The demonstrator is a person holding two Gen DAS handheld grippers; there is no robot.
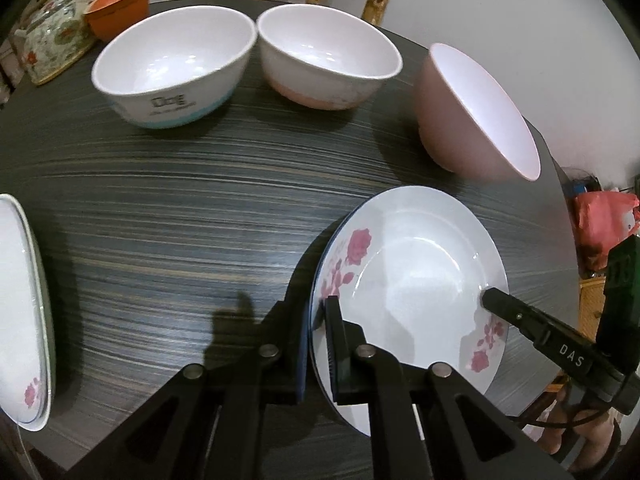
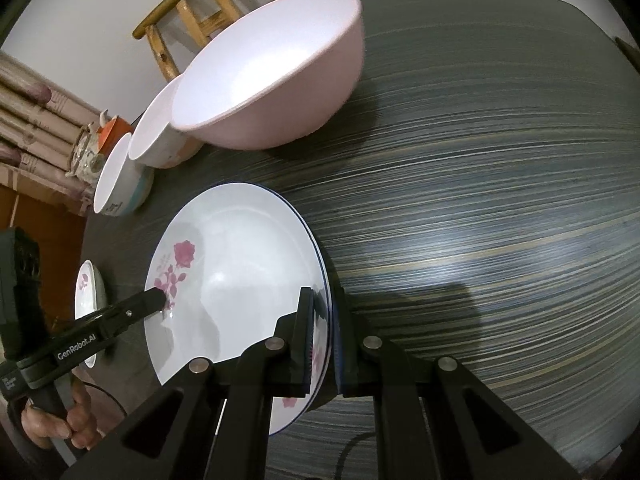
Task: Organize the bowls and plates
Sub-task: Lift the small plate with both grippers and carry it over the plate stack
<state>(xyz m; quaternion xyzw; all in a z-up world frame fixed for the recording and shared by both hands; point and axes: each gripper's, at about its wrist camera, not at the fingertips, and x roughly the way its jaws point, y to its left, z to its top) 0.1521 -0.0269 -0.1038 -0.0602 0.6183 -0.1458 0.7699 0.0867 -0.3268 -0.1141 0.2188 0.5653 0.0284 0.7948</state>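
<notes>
Dark striped-grain worktop [image 1: 160,208] fills both views; pale wall and a bamboo chair [image 2: 192,12] behind it at the top of frame. Rose-patterned plate [image 1: 420,276] sits lower right in the left wrist view and lower centre-left in the right wrist view, appearing tipped, one edge raised off the worktop. Left gripper [image 1: 320,344] fingers are clamped on the plate's rim at bottom centre; right gripper [image 2: 324,344] fingers are clamped on the opposite rim. Each shows as a dark bar at the far edge in the other's view. Second rose plate [image 1: 20,308] at far left edge. Along the top: blue-banded bowl [image 1: 172,76], pink-banded bowl [image 1: 328,60], large pink bowl [image 1: 476,116]; teapot [image 1: 52,36] and orange cup [image 1: 118,8] upper left. Judgement: plate is rigid glazed ware, moderately heavy, smooth and likely slippery, chips if knocked. The thin rim is the only purchase; two opposed grips look sensible, keeping it from swinging.
</notes>
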